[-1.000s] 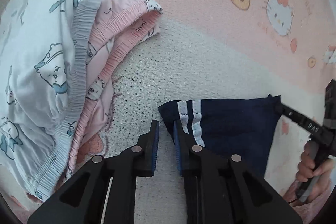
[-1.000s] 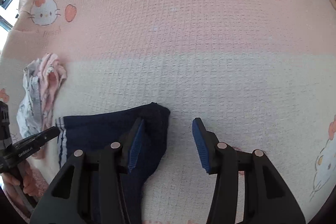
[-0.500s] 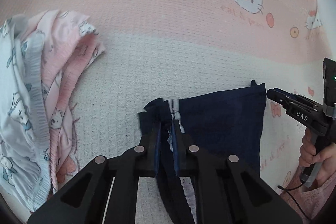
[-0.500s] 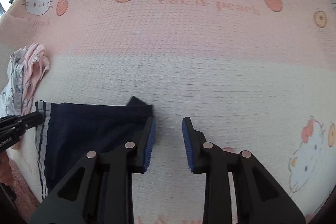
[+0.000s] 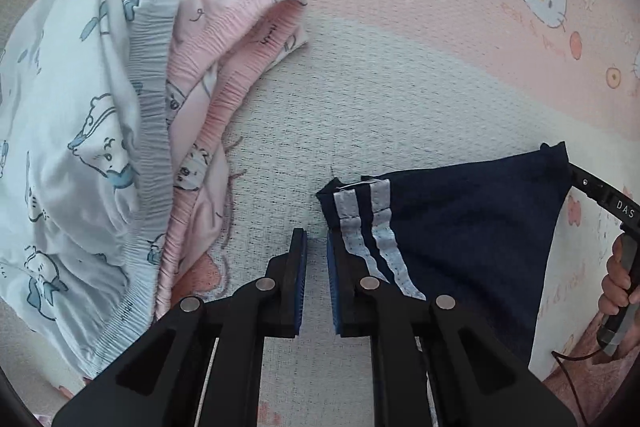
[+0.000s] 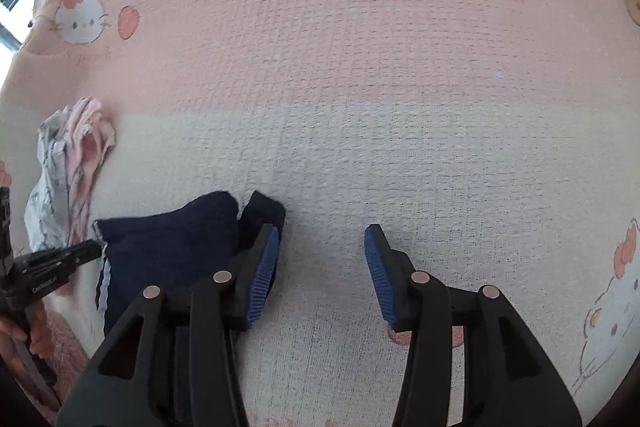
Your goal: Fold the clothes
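Both tools (image 5: 316, 247) (image 6: 322, 259) newly off shorts (image 5: 472, 235)

My left gripper (image 5: 316, 267) is letting go of the navy shorts (image 5: 472, 239); half a second ago its pads were pinching the striped edge, and now they are standing slightly apart just beside that edge. My right gripper (image 6: 322, 267) is spreading wide again beside the shorts' far corner, which is lying bunched against its left finger (image 6: 262, 267).
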The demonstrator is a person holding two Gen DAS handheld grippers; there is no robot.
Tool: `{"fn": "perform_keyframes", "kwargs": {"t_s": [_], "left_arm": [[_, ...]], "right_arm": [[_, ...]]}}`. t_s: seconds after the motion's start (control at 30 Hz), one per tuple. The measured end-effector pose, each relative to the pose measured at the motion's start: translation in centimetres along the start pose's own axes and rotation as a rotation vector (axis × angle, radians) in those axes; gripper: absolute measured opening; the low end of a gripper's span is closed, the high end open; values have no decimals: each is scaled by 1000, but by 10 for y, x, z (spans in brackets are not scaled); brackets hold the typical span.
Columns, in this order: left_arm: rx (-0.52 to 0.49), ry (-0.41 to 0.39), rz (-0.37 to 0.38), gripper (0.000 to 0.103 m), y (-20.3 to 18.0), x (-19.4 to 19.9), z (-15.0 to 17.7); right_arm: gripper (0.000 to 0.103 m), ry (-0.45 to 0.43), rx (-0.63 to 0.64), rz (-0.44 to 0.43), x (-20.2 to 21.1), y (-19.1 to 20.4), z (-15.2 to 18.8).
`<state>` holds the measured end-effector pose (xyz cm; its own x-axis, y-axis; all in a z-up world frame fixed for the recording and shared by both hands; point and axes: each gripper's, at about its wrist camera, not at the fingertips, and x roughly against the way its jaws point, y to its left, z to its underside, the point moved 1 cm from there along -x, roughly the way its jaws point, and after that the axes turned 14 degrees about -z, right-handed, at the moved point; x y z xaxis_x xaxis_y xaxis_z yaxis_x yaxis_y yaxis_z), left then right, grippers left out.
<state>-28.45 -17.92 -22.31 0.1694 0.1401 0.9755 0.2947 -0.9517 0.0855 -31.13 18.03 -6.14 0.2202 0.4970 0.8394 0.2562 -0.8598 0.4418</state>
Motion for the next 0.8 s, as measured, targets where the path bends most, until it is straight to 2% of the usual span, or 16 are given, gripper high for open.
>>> {"fn": "perform_keyframes", "kwargs": {"t_s": [0.07, 0.13, 0.23, 0.3, 0.33, 0.43, 0.57, 0.67, 0.77, 0.8], "left_arm": [[12, -19, -18, 11, 2, 3, -2], [7, -81, -48, 11, -1, 15, -3], [-46, -220, -37, 11, -17, 43, -2], [-96, -286, -19, 11, -32, 57, 1], [-132, -286, 23, 11, -42, 58, 3], [-215, -219, 116, 11, -72, 46, 0], [-337, -158, 58, 11, -99, 27, 13], [-356, -154, 47, 11, -103, 22, 11], [-320, -124, 92, 12, -91, 22, 8], [-309, -116, 103, 12, -88, 22, 6]], "right_arm": [[46, -37, -36, -6, 4, -2, -2], [46, -27, -24, -36, 2, 1, -7], [46, 79, 110, -24, -15, 20, -7], [46, 137, 213, -1, -23, 35, -2], [46, 150, 242, -5, -24, 41, 2], [46, 140, 260, -27, -21, 48, 9], [49, 149, 246, 6, -33, 42, 11], [49, 160, 270, 49, -35, 42, 13], [49, 170, 299, 110, -33, 41, 16], [52, 171, 310, 148, -31, 37, 19]]}}
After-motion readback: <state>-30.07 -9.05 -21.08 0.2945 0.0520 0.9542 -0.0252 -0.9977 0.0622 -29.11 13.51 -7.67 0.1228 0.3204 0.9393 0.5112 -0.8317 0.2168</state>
